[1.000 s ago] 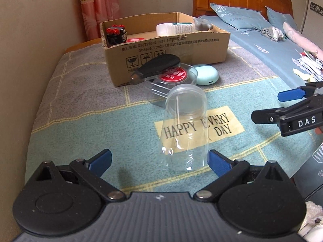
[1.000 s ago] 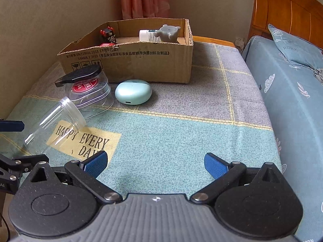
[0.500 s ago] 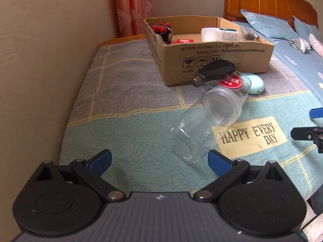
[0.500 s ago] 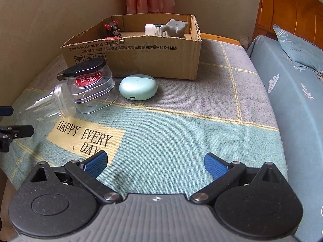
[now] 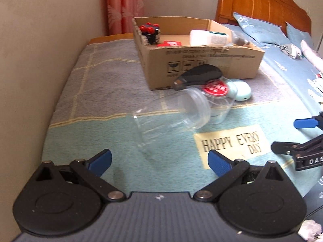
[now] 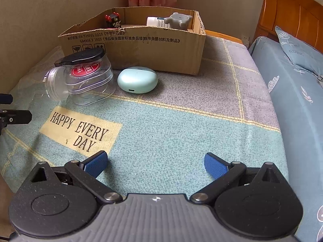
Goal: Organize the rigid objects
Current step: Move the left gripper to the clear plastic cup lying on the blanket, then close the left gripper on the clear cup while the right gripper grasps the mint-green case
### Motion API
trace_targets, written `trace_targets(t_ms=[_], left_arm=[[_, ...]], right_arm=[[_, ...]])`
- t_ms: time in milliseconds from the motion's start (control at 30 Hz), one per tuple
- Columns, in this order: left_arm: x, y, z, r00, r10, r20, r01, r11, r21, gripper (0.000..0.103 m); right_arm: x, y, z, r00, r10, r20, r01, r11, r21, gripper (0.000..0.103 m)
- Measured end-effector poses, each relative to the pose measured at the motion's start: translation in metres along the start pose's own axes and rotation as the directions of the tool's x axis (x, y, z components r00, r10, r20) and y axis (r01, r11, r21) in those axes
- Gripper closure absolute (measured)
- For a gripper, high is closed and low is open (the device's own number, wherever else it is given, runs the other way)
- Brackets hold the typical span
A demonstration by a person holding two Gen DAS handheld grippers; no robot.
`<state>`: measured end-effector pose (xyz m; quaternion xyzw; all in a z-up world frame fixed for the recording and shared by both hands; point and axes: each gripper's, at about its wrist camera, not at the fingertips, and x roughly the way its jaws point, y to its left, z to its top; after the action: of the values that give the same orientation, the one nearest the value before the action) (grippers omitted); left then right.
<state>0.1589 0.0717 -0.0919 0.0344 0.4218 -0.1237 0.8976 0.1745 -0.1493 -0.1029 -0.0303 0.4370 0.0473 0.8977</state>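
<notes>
Both grippers' fingers spread, gripping nothing, over a checked blanket point(image 6: 181, 125); wooden headboard point(image 5: 260, 6) behind.

The cardboard box point(image 6: 141, 46) wall hides the lower part of the white bottle point(image 6: 155, 21) inside it.

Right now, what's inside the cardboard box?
Inside the cardboard box: a black toy with red knobs, a red packet, a white bottle and a grey figure. The near wall hides the floor below them.
</notes>
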Motion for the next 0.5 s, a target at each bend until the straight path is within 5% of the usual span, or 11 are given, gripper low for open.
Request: trace_targets(t_ms=[233,500], left_arm=[[0.016,-0.015,0.017,0.999,-0.035,0.016,0.035,0.999,0.005,0.002],[0.03,-0.003,0.03,0.999,0.012,0.05,-0.01,0.999,-0.042,0.002]], right_arm=[[-0.001,-0.001,0.0,1.0,0.007,0.005,-0.007,1.0,-0.009,0.0],[0.0,-0.001,0.001,1.0,0.011,0.001,-0.011,1.0,-0.016,0.0]])
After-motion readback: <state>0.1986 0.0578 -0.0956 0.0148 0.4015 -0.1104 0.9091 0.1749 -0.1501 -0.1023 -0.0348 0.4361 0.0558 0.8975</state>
